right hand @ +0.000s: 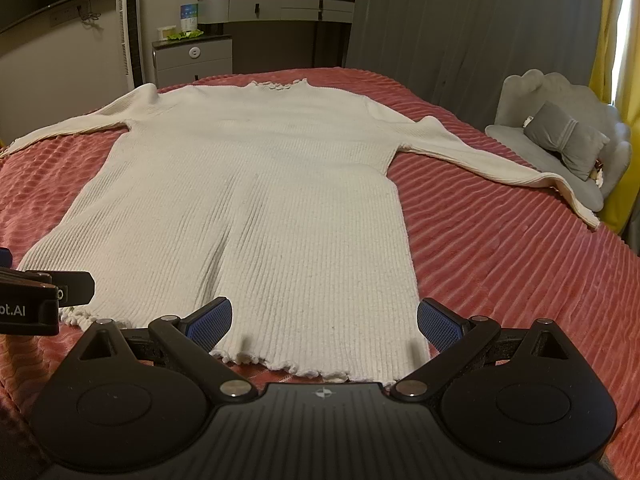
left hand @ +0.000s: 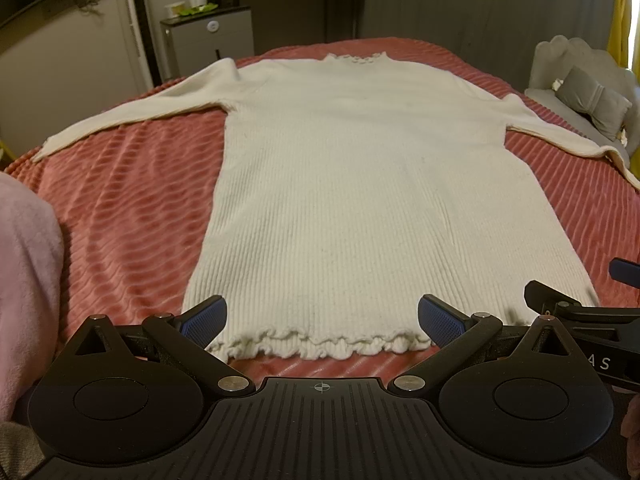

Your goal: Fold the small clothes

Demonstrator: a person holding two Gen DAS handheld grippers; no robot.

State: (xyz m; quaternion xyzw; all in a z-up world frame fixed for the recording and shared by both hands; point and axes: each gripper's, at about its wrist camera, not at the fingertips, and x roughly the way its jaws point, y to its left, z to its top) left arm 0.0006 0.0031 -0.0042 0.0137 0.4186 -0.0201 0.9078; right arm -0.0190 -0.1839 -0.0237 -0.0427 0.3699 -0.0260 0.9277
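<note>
A cream ribbed long-sleeved sweater (left hand: pixel 360 184) lies flat on the bed, collar far, ruffled hem near, both sleeves spread out sideways. It also shows in the right wrist view (right hand: pixel 248 208). My left gripper (left hand: pixel 322 322) is open and empty, its blue pads straddling the left part of the hem just above it. My right gripper (right hand: pixel 324 320) is open and empty over the hem's right corner. The right gripper's edge shows in the left wrist view (left hand: pixel 580 312); the left gripper's edge shows in the right wrist view (right hand: pixel 44 292).
A pink ribbed bedspread (left hand: pixel 128 208) covers the bed (right hand: pixel 500 248). A pink cloth (left hand: pixel 24 280) lies at the near left. A grey chair with a cushion (right hand: pixel 568 144) stands to the right. A cabinet (right hand: pixel 192 60) and dressing table (right hand: pixel 280 12) stand beyond the bed.
</note>
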